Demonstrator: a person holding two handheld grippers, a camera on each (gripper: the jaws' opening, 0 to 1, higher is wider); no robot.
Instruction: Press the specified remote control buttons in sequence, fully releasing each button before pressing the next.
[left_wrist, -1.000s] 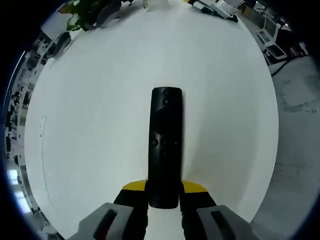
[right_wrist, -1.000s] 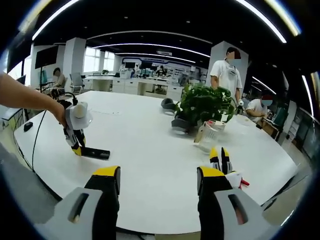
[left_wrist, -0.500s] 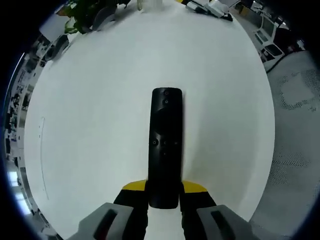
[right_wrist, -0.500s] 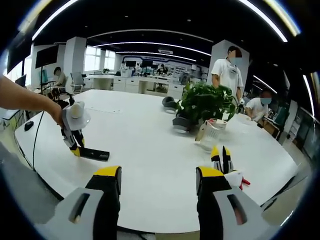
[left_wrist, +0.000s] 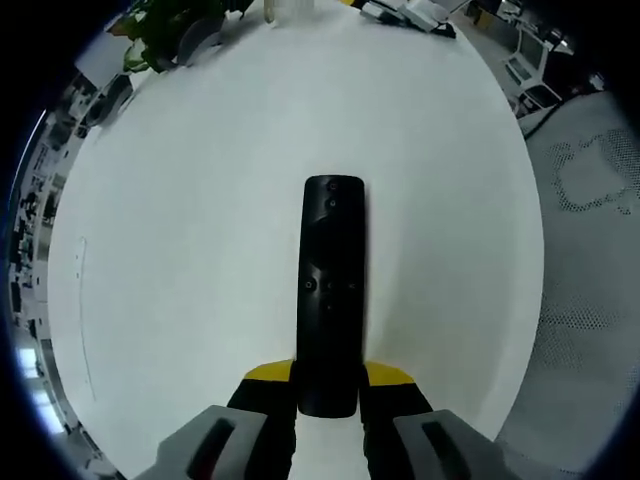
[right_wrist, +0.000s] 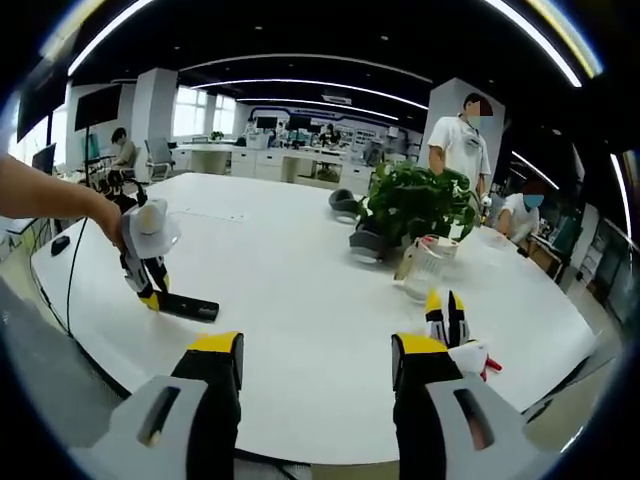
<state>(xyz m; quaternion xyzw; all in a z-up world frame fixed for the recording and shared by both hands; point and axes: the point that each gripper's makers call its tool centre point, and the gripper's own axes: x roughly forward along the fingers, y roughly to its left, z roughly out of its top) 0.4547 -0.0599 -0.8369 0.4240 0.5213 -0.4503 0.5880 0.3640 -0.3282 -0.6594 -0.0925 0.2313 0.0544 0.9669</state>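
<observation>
— Left gripper view?
— My left gripper (left_wrist: 328, 392) has its fingers clamped on the remote's (left_wrist: 330, 290) near end; it lies on the white counter (left_wrist: 180, 250), pointing away.
— Right gripper view?
— My right gripper's (right_wrist: 315, 365) fingers stand apart over the counter (right_wrist: 300, 290). The remote (right_wrist: 190, 306) lies far left, held by the left gripper (right_wrist: 150, 290).

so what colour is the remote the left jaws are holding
Black, buttons included. The remote shows best in the left gripper view.
</observation>
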